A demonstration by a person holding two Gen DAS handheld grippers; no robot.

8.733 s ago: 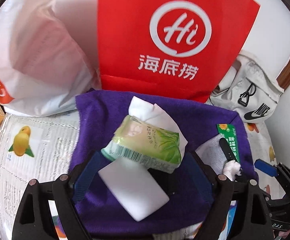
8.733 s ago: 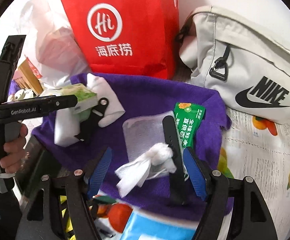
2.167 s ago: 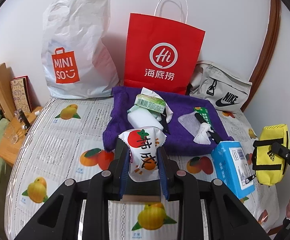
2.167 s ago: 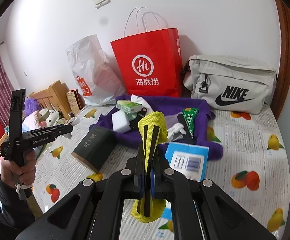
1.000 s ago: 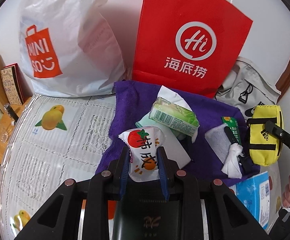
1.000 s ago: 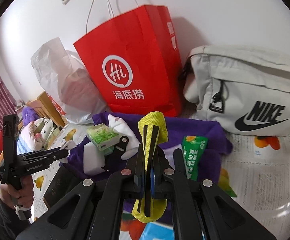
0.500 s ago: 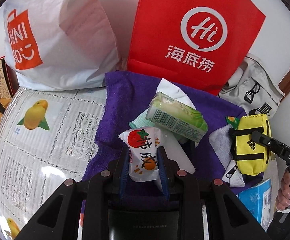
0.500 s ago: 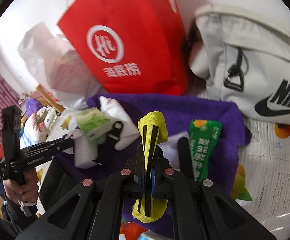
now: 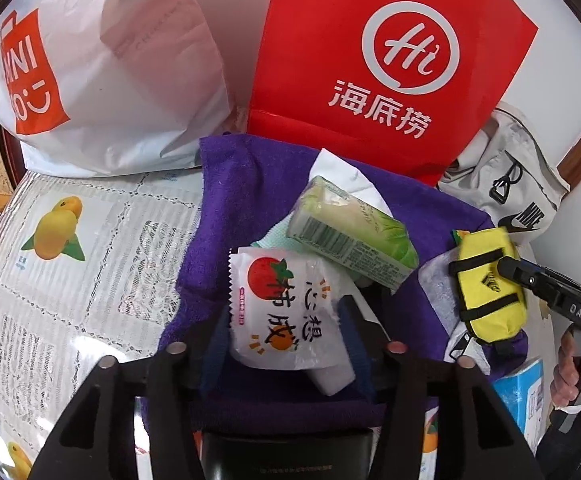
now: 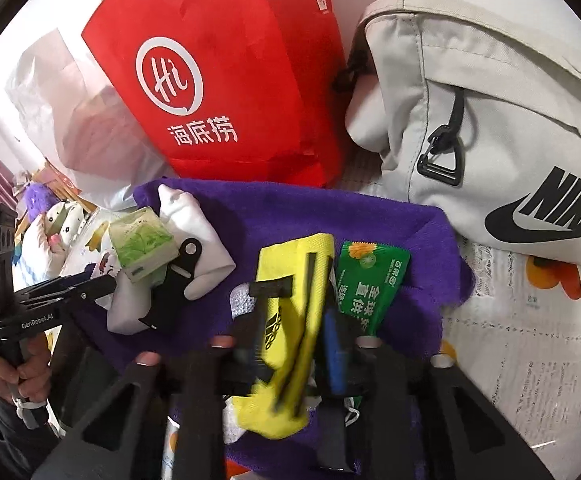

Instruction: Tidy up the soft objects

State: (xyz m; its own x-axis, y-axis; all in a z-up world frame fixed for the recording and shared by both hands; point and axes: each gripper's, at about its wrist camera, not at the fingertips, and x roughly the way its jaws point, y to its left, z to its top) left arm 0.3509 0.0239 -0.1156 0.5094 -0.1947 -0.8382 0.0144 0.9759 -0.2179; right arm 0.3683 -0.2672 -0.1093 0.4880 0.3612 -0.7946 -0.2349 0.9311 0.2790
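A purple towel (image 9: pixel 250 184) (image 10: pixel 290 208) holds a green tissue pack (image 9: pixel 350 236) (image 10: pixel 142 244), a white sponge (image 9: pixel 330 376) and a green sachet (image 10: pixel 370 284). My left gripper (image 9: pixel 284 332) hangs over the towel's near edge with its jaws opening. A white snack packet (image 9: pixel 282 308) with a red fruit print lies flat between them, and the pads are off it. My right gripper (image 10: pixel 292 346) is opening too. The yellow pouch (image 10: pixel 290 320) (image 9: pixel 486 280) tilts, blurred, between its parted fingers, over the towel's right side.
A red paper bag (image 9: pixel 390 60) (image 10: pixel 226 80) and a white plastic bag (image 9: pixel 110 72) stand behind the towel. A grey sling bag (image 10: pixel 490 120) lies at the back right. A blue box (image 9: pixel 526 392) and a black box (image 9: pixel 290 456) sit near the front edge. A fruit-print cloth (image 9: pixel 70 280) covers the table.
Both grippers have sunk closer to the towel and their jaws have spread. The snack packet has flattened out of the left grip. The yellow pouch has tipped over, loose between the right fingers.
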